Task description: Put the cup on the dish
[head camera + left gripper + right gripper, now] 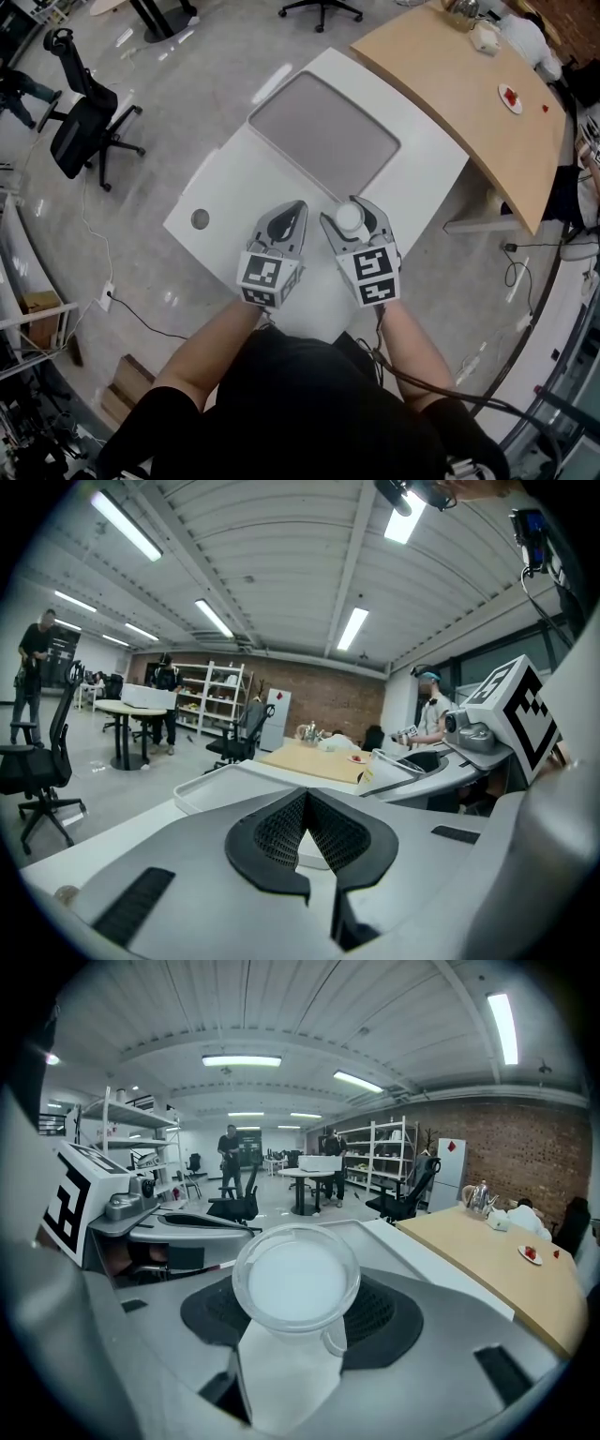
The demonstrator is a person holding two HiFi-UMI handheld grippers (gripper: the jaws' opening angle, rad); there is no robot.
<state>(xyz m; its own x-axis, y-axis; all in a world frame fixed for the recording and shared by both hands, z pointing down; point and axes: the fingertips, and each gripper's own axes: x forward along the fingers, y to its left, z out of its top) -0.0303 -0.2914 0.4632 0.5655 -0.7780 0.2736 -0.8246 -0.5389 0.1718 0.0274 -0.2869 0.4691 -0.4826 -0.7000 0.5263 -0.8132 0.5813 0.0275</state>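
Largest first: a white table (pixel 412 187), set beside a curved wooden table (pixel 441 84). On the white table's far half, a broad rectangular dish (pixel 323 131), white-rimmed, lying flat with its grey floor showing. Off to the left on the floor, a black office chair (pixel 84 122). Nearer the body, two bare forearms reaching out of black sleeves and bent inward, both claws side by side over the white table's near half, pointing toward the dish. Printed on the left cube (pixel 265 274) and the right cube (pixel 375 272), bold black-and-white square markers. Left claw (pixel 305 803): closed up, ribbed pads meeting at the tips, gripping nothing. Right claw (pixel 354 208): parted just enough to clamp a small clear cup (pixel 295 1283) by its sides, pads pressed against the glass. Cup upright, round mouth up, milky white inside, liquid or lid impossible to tell; a small loop like a handle (pixel 334 1340) on the side facing the right gripper view's camera. Carried over the white table's near half, short of the dish and apart from it. Smallest: a round hole (pixel 200 218) near the white table's left edge, and on the wooden table a little white plate (pixel 510 98) bearing something red.
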